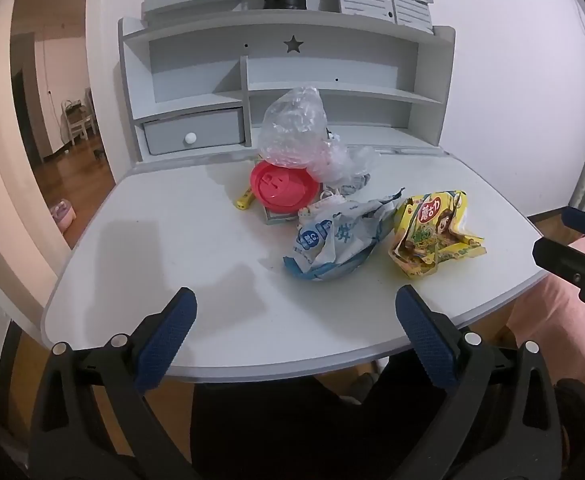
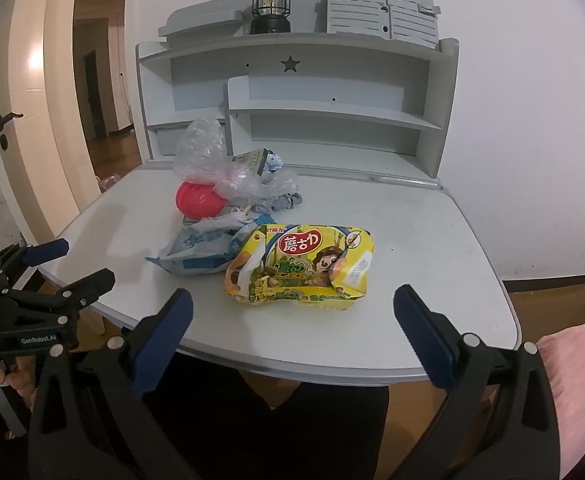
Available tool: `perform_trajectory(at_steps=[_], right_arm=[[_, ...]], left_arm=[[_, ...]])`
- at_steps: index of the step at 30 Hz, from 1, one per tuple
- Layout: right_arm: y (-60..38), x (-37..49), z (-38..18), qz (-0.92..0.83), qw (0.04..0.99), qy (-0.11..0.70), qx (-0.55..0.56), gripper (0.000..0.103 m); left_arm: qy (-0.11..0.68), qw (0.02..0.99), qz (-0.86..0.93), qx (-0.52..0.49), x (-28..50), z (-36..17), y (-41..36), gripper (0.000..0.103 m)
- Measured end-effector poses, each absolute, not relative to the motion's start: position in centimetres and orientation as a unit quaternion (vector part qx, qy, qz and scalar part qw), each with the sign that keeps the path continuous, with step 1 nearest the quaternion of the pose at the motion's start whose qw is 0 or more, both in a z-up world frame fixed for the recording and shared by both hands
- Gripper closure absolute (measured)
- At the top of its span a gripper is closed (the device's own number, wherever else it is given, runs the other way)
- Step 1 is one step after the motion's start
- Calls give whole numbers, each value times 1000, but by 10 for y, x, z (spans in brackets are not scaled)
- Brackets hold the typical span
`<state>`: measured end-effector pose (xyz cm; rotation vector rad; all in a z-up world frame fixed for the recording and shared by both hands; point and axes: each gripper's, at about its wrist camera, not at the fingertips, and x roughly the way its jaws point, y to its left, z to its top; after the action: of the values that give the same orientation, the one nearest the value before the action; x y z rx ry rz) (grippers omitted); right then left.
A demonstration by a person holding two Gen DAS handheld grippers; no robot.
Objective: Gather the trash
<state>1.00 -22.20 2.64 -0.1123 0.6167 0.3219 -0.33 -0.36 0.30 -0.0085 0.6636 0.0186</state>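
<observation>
Counter [image 2: 432, 240] carries all the trash in one heap at mid-frame, likely gathered there for easy reach. Largest piece: clear plastic bag [image 1: 292, 128], puffed up behind the rest. Below it in frame, blue-white wrapper [image 1: 332, 240], crumpled, touching the yellow snack bag [image 2: 304, 268]. Red lid [image 1: 284, 188] sits partly under the plastic. I hold both tools back at the near edge: left tool [image 1: 294, 316] spread wide, empty; right tool [image 2: 292, 316] likewise wide, lined up on the yellow bag, my probable first pick.
</observation>
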Motion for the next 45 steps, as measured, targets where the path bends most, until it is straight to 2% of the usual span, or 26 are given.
perform_trajectory(at_steps=[45], right_arm=[[-220,7,30,159,939,301,-56,6]], left_arm=[[328,945,7,1,-6,2,-6,6]])
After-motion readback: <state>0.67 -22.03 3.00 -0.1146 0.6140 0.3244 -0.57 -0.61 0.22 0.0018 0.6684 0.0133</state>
